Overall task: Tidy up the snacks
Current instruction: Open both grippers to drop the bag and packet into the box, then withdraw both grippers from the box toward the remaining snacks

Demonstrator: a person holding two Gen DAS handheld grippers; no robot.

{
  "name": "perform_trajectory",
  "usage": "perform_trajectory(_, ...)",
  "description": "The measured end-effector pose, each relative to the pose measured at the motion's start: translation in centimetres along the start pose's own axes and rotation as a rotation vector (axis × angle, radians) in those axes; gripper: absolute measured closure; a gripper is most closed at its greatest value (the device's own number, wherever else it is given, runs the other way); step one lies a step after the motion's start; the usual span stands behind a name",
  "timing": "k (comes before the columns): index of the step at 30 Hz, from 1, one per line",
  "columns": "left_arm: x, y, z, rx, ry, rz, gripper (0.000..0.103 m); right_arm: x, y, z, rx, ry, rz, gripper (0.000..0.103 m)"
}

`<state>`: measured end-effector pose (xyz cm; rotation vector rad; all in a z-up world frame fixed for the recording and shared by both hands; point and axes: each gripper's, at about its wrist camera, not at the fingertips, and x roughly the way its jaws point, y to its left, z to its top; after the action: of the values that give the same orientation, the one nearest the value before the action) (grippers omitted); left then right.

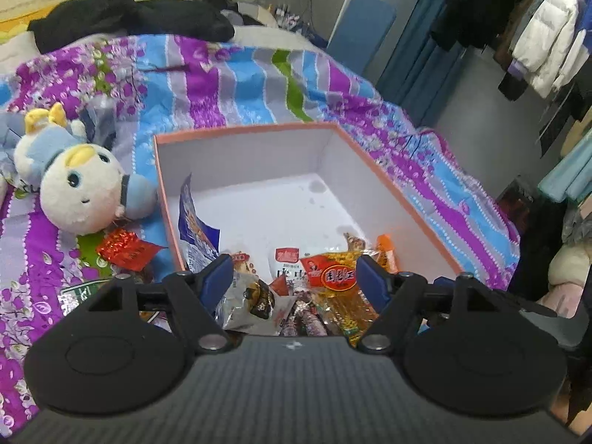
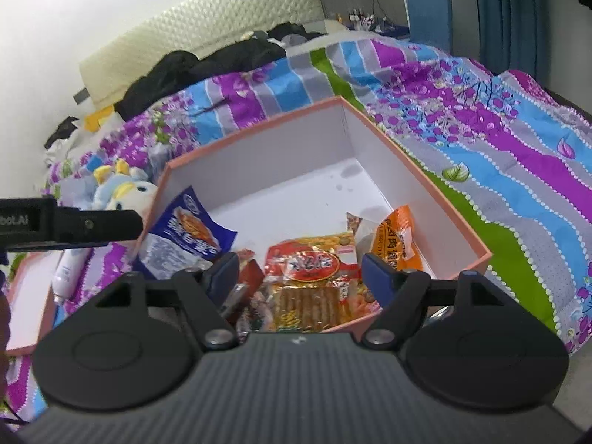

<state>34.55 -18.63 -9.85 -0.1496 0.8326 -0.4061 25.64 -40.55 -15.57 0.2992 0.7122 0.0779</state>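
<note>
A plush toy (image 1: 79, 188) and a red packet (image 1: 127, 249) lie on the bedspread (image 1: 236, 85) left of the box (image 1: 399, 199). Snacks (image 1: 296, 288) are heaped at the box's near end, a blue bag (image 2: 185, 233) leaning on its left wall. Over them the left gripper (image 1: 294, 277) and right gripper (image 2: 299, 277) gape wide, gripping nothing.

You see the box (image 1: 255, 137) on the quilt (image 1: 229, 81). Snack packets (image 1: 333, 277) lie inside at 6 o'clock. The plush toy (image 1: 74, 181) lies at 9 o'clock.

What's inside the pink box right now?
Pink box: blue snack packet, yellow-red packet, orange packet, all at the near end; far half bare. Packets underneath hidden by fingers.
</note>
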Motion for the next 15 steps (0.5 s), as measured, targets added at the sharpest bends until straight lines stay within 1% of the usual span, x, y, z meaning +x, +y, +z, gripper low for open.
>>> perform_trajectory(5,-4.5,-0.8,-0.9,0.015,-0.064,0.007,0.023,-3.3,1.7,0.0,-0.029,-0.056,0.026,0.028)
perform_trajectory(8,-7.5,-1.0,-1.5,0.029,-0.104,0.025,0.023,-5.5,2.7,-0.3,-0.039,-0.087,0.046,0.028)
perform_trajectory(10,-9.9,-0.7,-2.1,0.019,-0.134,0.020,0.023,-7.1,3.4,-0.6,-0.041,-0.110,0.059,0.028)
perform_trajectory(15,-15.2,0.0,-3.9,0.000,-0.209,0.052,0.022,-10.4,5.5,-1.3,-0.076,-0.159,0.104,0.028)
